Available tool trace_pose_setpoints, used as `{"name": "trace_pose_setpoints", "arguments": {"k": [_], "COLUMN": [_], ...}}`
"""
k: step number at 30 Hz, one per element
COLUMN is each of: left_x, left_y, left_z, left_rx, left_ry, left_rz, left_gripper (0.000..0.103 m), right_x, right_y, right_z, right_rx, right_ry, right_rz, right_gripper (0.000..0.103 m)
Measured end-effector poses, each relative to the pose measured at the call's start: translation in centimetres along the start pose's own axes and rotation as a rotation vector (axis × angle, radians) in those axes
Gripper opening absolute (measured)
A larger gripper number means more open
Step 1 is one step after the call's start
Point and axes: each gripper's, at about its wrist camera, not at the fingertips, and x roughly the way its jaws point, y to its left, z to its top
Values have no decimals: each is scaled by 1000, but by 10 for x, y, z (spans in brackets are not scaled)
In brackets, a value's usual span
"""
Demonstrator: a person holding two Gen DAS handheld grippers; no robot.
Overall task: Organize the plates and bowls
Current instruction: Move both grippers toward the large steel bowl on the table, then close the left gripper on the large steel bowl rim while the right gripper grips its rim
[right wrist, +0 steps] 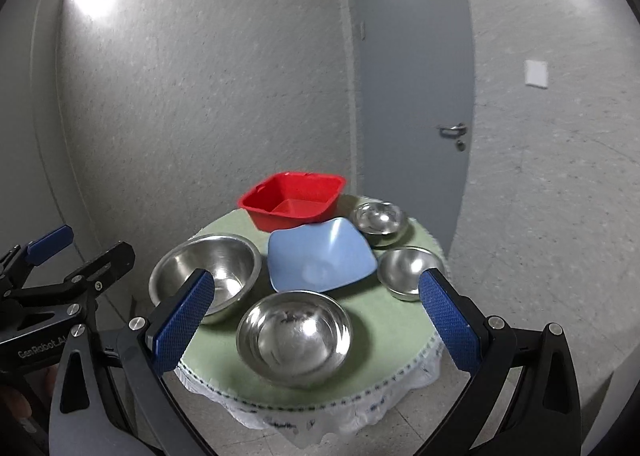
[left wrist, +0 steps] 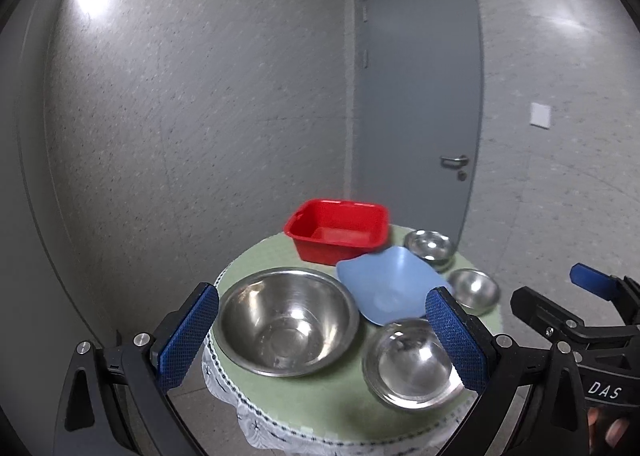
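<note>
Your left gripper (left wrist: pixel 322 334) sits closest to the lens, its blue pads spread wide with nothing between them, held off the near edge of the round table (left wrist: pixel 344 412) and above it. Straight ahead of those open fingers, left of centre, lies the large steel bowl (left wrist: pixel 286 322); it stands upright, mouth up, just beside the table's left rim. Being round, it has no long axis to line up with, so you can take any part of the rim.

Moving right, the medium steel bowl (right wrist: pixel 294 336) stands at the near edge, and it falls almost squarely between the pads of your right gripper (right wrist: pixel 316 320), which is likewise spread open and empty. That makes the right hand the nearer one for this bowl, and the left the nearer one for the large bowl.

Behind both, the blue plate (right wrist: pixel 320 256) lies mid-table with one corner towards the red tub (right wrist: pixel 294 205) at the back. Further right, two small steel bowls stand one behind the other: the far small bowl (right wrist: pixel 380 221) and the near small bowl (right wrist: pixel 406 270), the latter just ahead of your right-hand pad.

Nothing is stacked yet, so I judge the task barely begun; either gripper must go forward and down to reach a rim.
</note>
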Motion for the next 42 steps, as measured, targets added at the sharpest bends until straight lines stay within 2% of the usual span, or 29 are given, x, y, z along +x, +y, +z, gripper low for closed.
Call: {"name": "trace_pose_setpoints", "arguments": {"k": [6,12,18,23,24,27,30,33,35,36,37,38,42], "left_x": [65,134,217,280,292,322,346,370,380,385,383,387,395], "left_y": [3,30,68,92,94,96,98,102,108,110,114,113,115], "left_z": [9,11,10,3,2,0,-1,1,0,1,2,4,13], "left_rx": [-14,-32,-57,-81,-75,-51,-39,-36,-33,-33,-29,-20,3], "left_ry": [61,136,245,354,371,409,444,477,496,503,504,505,488], "left_rz": [70,119,172,163,161,141,105,71,36,13,0,-9,-7], "left_gripper": [102,102,102,102,102,100,87,72,54,51,43,40,40], "right_x": [59,128,192,239,245,263,277,288,294,295,296,297,300], "right_y": [4,22,46,65,67,74,78,80,80,82,82,83,82], "right_z": [12,13,4,-5,-6,-11,-17,-21,-21,-20,-20,-20,-16], "right_rx": [-23,-41,-48,-47,-40,-37,-28,-27,-19,-16,-13,-14,-12], "right_ry": [75,218,373,472,485,523,558,580,583,586,590,592,593], "right_rz": [64,117,150,167,175,182,178,185,195,201,206,207,213], "right_gripper": [103,103,103,102,99,83,71,63,53,46,45,45,43]}}
